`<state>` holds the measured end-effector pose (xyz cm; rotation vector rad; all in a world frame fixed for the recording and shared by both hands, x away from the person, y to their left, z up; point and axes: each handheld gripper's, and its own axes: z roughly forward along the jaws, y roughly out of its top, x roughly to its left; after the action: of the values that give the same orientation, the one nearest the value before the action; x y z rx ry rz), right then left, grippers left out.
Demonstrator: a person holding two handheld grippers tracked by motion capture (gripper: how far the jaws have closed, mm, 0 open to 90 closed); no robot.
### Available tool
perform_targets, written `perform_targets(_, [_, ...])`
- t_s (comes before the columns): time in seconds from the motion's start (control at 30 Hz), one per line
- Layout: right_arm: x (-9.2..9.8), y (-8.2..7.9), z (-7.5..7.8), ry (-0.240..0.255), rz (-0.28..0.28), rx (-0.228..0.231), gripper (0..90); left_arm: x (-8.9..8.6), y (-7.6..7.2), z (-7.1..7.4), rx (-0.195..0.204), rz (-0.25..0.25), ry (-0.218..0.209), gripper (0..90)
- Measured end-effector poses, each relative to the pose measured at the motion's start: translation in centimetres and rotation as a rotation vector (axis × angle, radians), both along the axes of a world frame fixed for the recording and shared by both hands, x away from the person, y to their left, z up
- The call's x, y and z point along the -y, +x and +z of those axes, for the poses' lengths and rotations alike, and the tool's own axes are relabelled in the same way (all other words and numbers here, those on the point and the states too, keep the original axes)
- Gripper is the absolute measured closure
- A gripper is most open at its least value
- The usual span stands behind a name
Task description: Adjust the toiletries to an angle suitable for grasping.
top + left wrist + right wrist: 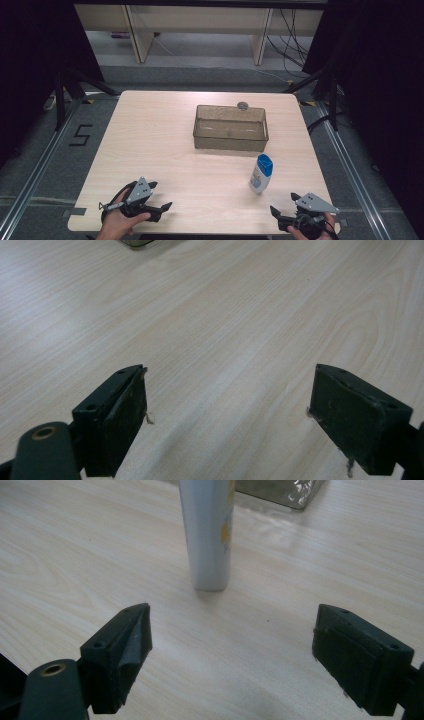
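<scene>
Standing upright on the pale wood-grain bench, the white plastic bottle with a blue cap is the thing nearest the right gripper, so it reads as the object of the work. It sits toward the right side of the bench, just in front of the right near corner of the clear, smoky-brown rectangular plastic bin, close to it but apart. Its long axis runs vertical, base on the bench and blue cap up, with a slight lean in the high view.

In the right gripper view the bottle's white body rises straight ahead, beyond the jaws and roughly centred on the gap between them, which stand wide apart with nothing in them. The left gripper rests low at the near left of the bench, its jaws likewise spread and empty over bare wood, well apart from the bottle.

By my judgement this is the approach step: neither gripper has touched anything yet. The next move probably calls for the right gripper to travel forward, level, until the bottle's lower body sits between the pads, then close across its narrow width. Because the bottle is tall and stands on a small base, a nudge from one jaw could tip it, so a centred approach matters.

A small round grey object lies at the bin's far rim.
</scene>
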<state>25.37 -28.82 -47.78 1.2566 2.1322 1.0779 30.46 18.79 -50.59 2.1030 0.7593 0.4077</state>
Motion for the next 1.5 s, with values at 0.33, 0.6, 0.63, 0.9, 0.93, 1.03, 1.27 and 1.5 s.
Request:
perform_targets(0.33, [-0.2, 0.1, -0.1, -0.006, 0.005, 0.009, 17.2, 0.0, 0.0, 0.0, 0.0, 0.007, -0.014, 14.9])
perform_targets(0.6, [-0.4, 0.2, 0.0, -0.013, 0.009, 0.011, 17.2, 0.1, -0.1, 0.0, 0.002, 0.02, -0.028, 14.9])
perform_targets(0.63, [-0.4, 0.2, 0.0, -0.014, 0.013, 0.006, 17.2, 0.1, -0.1, 0.0, 0.003, 0.021, -0.028, 14.9])
perform_targets(0.9, [-0.8, 0.5, 0.0, 0.0, 0.023, 0.009, 17.0, 0.0, 0.0, 0.1, 0.01, 0.017, -0.01, 14.9])
perform_targets(0.93, [-0.9, 0.6, 0.0, 0.017, 0.028, -0.01, 17.0, 0.0, 0.0, 0.1, 0.01, 0.017, -0.011, 14.9])
perform_targets(1.03, [-1.1, 0.6, 0.1, 0.013, 0.014, -0.016, 16.8, 0.1, 0.0, 0.0, 0.01, 0.024, -0.029, 14.9])
perform_targets(1.27, [-1.0, 1.4, 0.1, 0.008, 0.035, 0.006, 16.5, -0.1, 0.1, 0.1, 0.015, 0.013, -0.002, 14.9])
perform_targets(1.5, [-0.6, 1.6, 0.4, 0.018, 0.009, 0.033, 15.9, -0.1, 0.0, 0.1, 0.016, 0.015, 0.002, 14.9])
